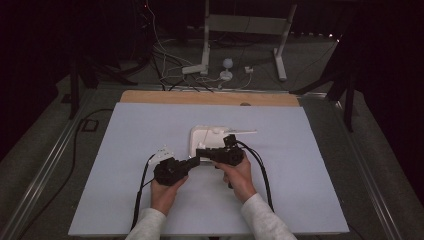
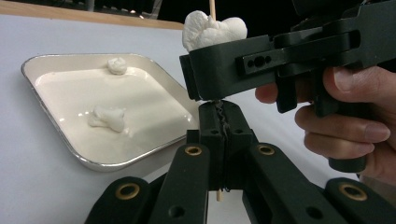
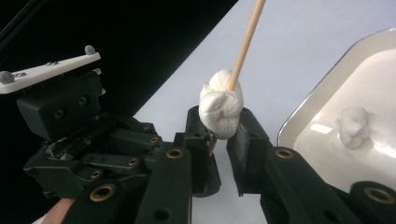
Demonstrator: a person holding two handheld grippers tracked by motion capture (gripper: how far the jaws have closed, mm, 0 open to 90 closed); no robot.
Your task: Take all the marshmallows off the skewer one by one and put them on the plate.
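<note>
High view: both grippers meet just in front of the tray (image 1: 196, 136) on the worktop (image 1: 125, 150); detail is too small here.

Left gripper view: the left gripper (image 2: 219, 122) is clenched on the skewer (image 2: 217, 193), upright. If that grip loosens, the stick may tilt.

Right gripper view: the right gripper (image 3: 224, 128) is grasping the marshmallow (image 3: 220, 108) threaded on the skewer. Squeezing too hard could tear it; pushing off-axis might bend or snap the stick.
</note>
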